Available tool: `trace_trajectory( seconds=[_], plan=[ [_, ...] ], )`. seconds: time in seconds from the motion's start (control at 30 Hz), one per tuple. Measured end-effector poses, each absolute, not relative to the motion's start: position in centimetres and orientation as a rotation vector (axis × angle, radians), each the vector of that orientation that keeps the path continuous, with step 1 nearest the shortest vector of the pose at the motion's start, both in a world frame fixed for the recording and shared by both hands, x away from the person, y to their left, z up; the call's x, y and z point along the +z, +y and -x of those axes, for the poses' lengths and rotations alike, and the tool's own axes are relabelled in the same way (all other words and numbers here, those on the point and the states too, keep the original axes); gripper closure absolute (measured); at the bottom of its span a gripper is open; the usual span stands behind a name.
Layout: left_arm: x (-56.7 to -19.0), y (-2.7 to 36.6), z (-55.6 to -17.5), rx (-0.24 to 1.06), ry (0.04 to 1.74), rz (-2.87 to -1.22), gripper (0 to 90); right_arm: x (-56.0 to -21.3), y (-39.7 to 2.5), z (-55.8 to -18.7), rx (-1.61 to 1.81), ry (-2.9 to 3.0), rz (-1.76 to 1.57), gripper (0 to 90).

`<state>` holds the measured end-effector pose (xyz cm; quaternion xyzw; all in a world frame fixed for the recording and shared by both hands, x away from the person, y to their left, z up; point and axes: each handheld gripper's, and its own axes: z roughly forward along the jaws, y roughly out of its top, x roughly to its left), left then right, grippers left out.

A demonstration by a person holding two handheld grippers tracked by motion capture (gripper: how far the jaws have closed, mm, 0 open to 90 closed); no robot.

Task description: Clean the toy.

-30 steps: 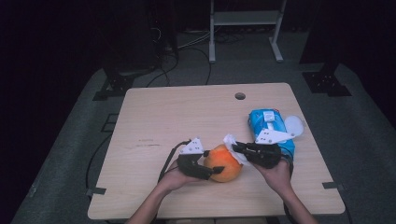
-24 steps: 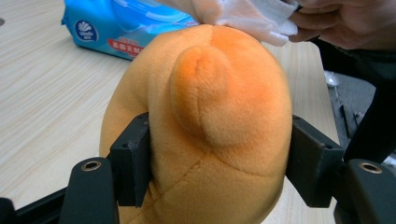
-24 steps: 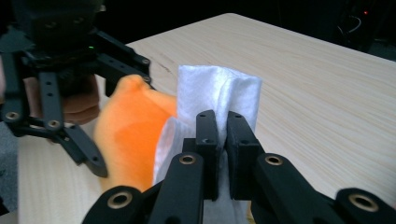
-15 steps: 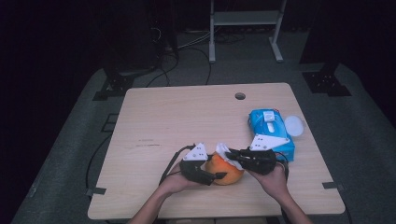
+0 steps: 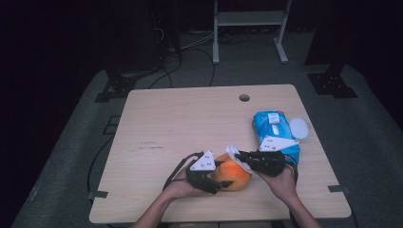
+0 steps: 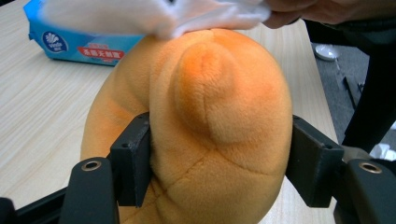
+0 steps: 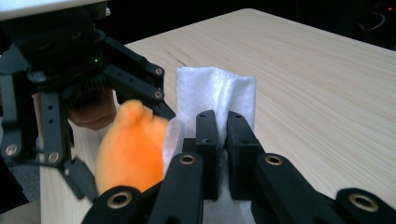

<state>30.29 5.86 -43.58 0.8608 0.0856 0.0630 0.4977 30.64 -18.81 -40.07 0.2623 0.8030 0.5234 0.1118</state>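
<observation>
Blue wipes pack [image 6: 74, 44]: red label w/ Chinese chars, too blurred to read.

High view: table [image 5: 190, 123] lit evenly from above, pale wood reads bright; floor and room beyond fall off to near black; picture soft and somewhat grainy, fine detail lost; only faint shadow under the hands near the front edge.

Left gripper view: bright, diffuse light; orange plush toy [image 6: 210, 116] sharp, fibres resolved; white wipe [image 6: 154, 16] at the top edge nearly blown out and blurred; blue packet [image 6: 74, 44] slightly soft; no hard glare.

Right gripper view: own jaws in the foreground slightly out of focus; wipe [image 7: 219, 93] bright but textured; far table corner dims into dark background; wood grain lines bend mildly toward the edges.
</observation>
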Motion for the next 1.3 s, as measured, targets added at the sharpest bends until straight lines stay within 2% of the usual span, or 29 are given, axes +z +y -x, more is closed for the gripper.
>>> trace_trajectory(
  seconds=[0.33,0.63,1.3],
  plan=[
    [-43.7,5.7,-29.8,0.157,0.136,-2.105,32.8,-40.6,-18.7,-31.9,1.485,2.402,-0.816,84.1],
    [-43.7,6.0,-30.2,0.139,0.178,-2.083,33.0,-40.7,-20.3,-31.2,1.464,2.378,-0.849,84.1],
    [-43.7,5.9,-31.1,0.126,0.306,-2.026,32.3,-37.9,-17.9,-28.2,1.623,2.383,-0.649,84.1]
  ],
)
